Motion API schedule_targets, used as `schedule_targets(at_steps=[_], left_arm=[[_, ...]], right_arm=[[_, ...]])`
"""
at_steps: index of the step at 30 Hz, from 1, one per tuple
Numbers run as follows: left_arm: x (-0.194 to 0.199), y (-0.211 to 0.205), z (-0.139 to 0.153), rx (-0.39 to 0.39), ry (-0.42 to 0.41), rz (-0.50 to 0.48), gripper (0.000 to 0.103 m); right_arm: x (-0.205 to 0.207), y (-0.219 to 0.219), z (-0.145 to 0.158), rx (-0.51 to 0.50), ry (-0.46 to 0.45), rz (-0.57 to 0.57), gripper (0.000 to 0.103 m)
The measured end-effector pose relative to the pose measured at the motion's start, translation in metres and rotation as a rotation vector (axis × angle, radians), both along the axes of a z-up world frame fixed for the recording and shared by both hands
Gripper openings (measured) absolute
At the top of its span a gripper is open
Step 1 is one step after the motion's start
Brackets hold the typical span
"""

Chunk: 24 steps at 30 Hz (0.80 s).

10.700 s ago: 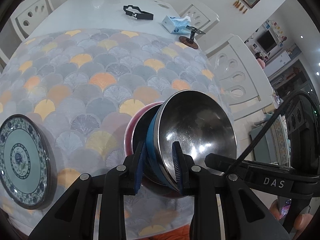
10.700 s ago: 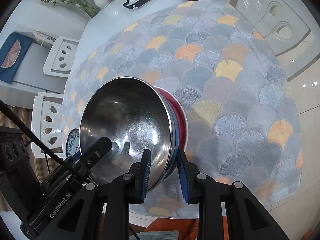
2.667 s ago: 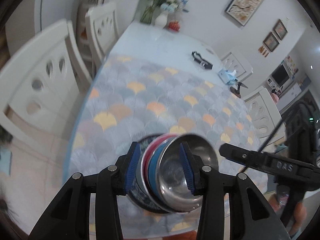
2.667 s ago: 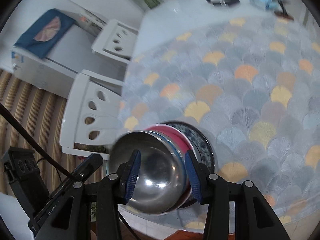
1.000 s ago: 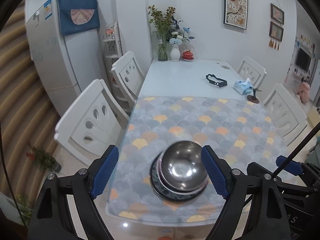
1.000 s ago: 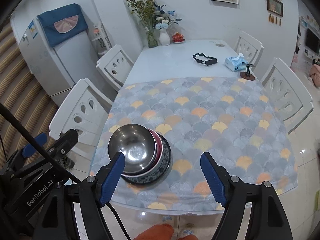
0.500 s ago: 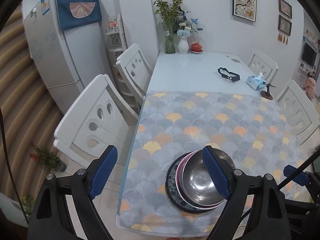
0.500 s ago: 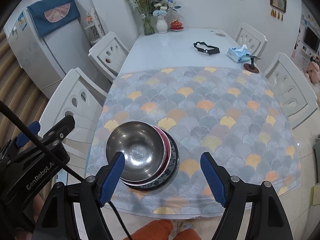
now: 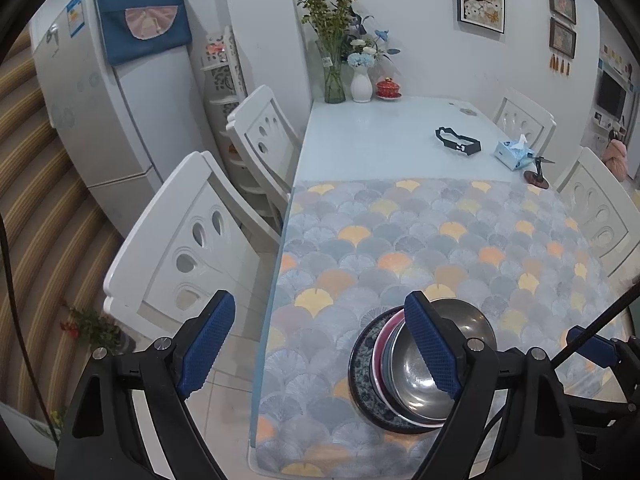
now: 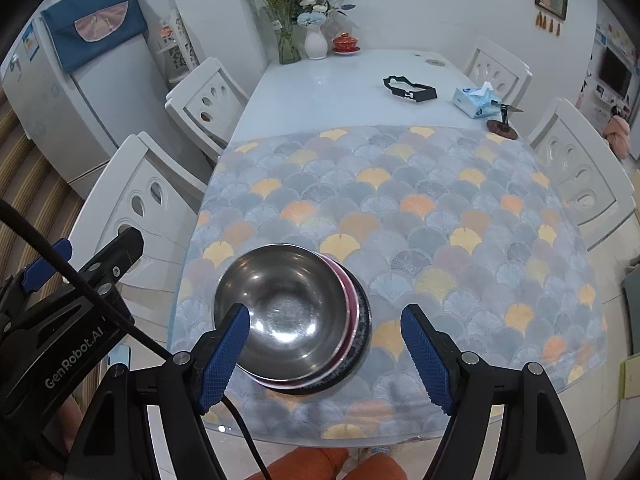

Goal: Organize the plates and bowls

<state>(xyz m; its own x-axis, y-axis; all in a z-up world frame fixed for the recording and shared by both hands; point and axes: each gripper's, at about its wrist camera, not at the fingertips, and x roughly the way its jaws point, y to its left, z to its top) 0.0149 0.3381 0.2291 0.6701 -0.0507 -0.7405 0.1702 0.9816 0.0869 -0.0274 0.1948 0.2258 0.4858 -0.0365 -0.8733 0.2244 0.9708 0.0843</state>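
Your stacking looks finished: the steel bowl [image 10: 282, 312] sits nested in a pink bowl [image 10: 349, 294], and both rest on the patterned plate [image 10: 362, 328] at the near left corner of the tabletop [image 10: 320, 84], on the scalloped cloth [image 10: 420, 216]. Your left claw [image 9: 320, 346] stands wide open with nothing between its pads, off the near left side of the stack. Your right claw [image 10: 326, 354] is also wide open and empty, hanging above the stack's near edge. No loose dishes show elsewhere on the tabletop, so I judge nothing is left to collect. Your next move calls only for keeping both claws clear of the stack.
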Motion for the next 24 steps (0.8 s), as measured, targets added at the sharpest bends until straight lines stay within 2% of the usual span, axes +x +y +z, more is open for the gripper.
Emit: schedule_targets(at_steps=[9, 24], left_arm=[[0.007, 0.003, -0.006, 0.026, -0.011, -0.015, 0.086], [0.016, 0.018, -0.009, 0.030, -0.015, 0.016, 0.086]], right_arm=[[0.010, 0.003, -0.012, 0.032, 0.029, -0.031, 0.076], [0.018, 0.018, -0.021, 0.031, 0.049, -0.020, 0.076]])
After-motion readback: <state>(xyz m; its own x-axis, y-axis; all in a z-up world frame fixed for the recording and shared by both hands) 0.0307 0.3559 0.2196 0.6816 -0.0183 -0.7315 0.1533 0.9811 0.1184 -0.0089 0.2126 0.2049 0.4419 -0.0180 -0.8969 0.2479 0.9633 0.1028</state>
